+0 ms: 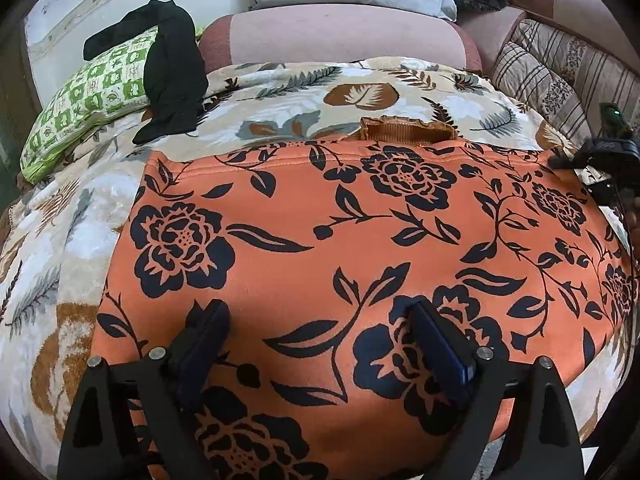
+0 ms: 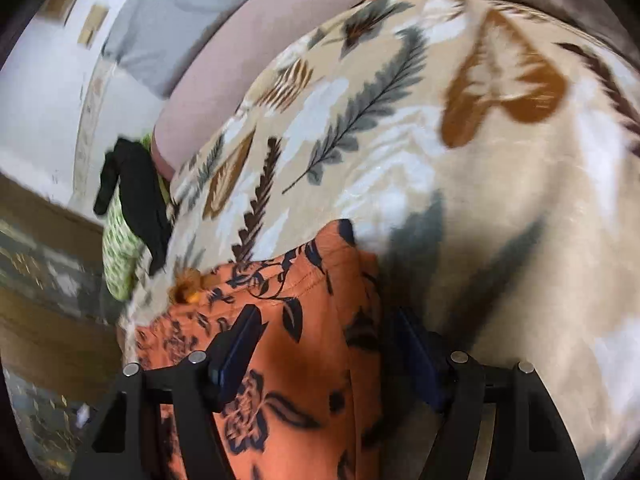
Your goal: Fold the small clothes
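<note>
- Two grippers, both spread wide, nothing held.
- Far left: green checked pillow point(image 1: 86, 96) with black garment point(image 1: 172, 68) draped over it.
- Centre: orange floral garment point(image 1: 340, 264) flat on leaf-print blanket point(image 1: 280, 88); left gripper point(image 1: 320, 312) over it.
- Right: right gripper point(image 2: 326, 320) at its edge; striped cushion point(image 1: 560, 76) beyond.

The right wrist view is motion-blurred; the orange floral garment point(image 2: 280, 360) runs off its bottom edge beneath the gripper.
</note>
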